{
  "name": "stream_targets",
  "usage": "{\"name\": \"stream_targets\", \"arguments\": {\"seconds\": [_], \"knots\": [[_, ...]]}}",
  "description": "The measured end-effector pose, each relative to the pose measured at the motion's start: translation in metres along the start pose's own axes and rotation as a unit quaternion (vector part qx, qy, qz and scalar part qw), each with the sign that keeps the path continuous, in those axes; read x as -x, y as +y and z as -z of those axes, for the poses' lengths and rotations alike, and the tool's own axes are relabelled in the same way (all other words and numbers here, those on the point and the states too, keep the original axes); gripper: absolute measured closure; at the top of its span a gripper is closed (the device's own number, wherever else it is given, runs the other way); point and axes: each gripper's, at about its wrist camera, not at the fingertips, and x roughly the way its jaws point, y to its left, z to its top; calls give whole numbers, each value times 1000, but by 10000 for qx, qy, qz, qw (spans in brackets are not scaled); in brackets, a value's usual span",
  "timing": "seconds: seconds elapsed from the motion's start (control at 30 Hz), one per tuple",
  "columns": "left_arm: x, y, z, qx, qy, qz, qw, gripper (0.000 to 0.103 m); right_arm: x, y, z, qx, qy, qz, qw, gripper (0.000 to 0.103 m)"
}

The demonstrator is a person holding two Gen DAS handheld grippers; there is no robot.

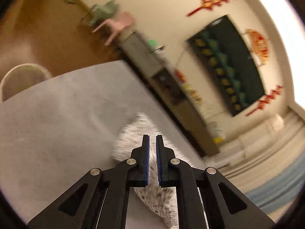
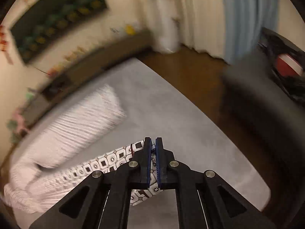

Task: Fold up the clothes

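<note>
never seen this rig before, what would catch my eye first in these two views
In the right wrist view, the right gripper is shut on a patterned garment with dark squares, trailing left over the grey table towards a white ribbed garment. In the left wrist view, the left gripper pinches a white speckled fabric, with red wall decorations around a dark board behind.
</note>
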Motion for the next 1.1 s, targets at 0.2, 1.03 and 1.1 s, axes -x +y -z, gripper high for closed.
{"name": "stream_targets", "arguments": {"seconds": [0.2, 1.03, 1.1], "knots": [[-57, -14, 50, -1227, 1371, -1267, 9747, 82, 2, 21, 5, 577, -127, 458, 9972, 58], [-95, -53, 158, -3526, 1974, -2463, 8810, 41, 19, 204, 161, 5086, 214, -1265, 8514, 28], [-94, -55, 161, -3646, 1912, -2509, 8761, 40, 12, 215, 172, 5436, 136, -1108, 8319, 35]]}}
